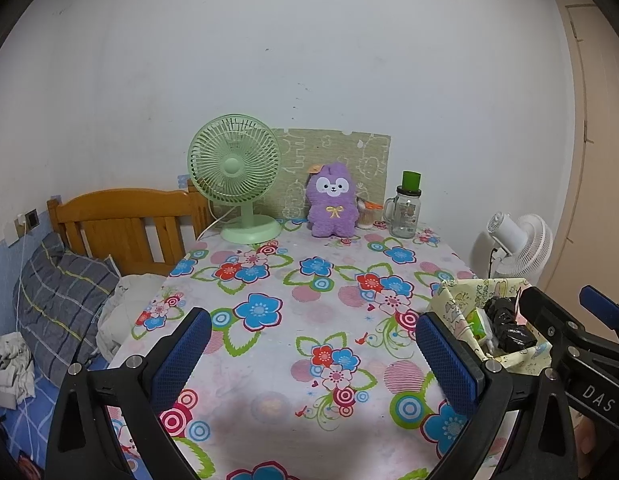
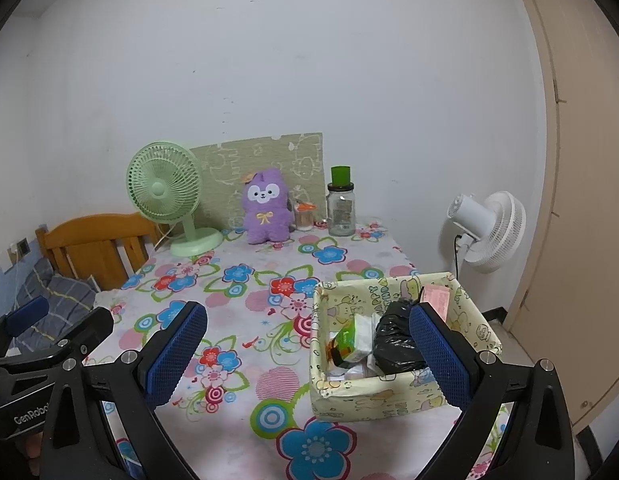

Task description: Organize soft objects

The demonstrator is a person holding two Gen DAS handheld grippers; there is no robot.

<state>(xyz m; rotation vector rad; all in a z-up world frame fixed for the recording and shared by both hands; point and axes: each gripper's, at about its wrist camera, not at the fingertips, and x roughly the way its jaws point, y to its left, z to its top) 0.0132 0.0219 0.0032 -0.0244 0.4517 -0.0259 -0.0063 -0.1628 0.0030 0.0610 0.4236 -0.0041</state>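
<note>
Bare tablecloth (image 2: 245, 364) left of box (image 2: 389, 400)

Your right hand-held gripper (image 2: 307, 354) finger hides part of the black bag (image 2: 393, 340) in the box (image 2: 389, 400). The small jar (image 2: 303, 216) beyond: contents too small to identify.

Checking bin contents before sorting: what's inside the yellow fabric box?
Yellow fabric box holds a black plastic bag, a green packet, white tissue packs and a pink item. Anything beneath is covered.
</note>
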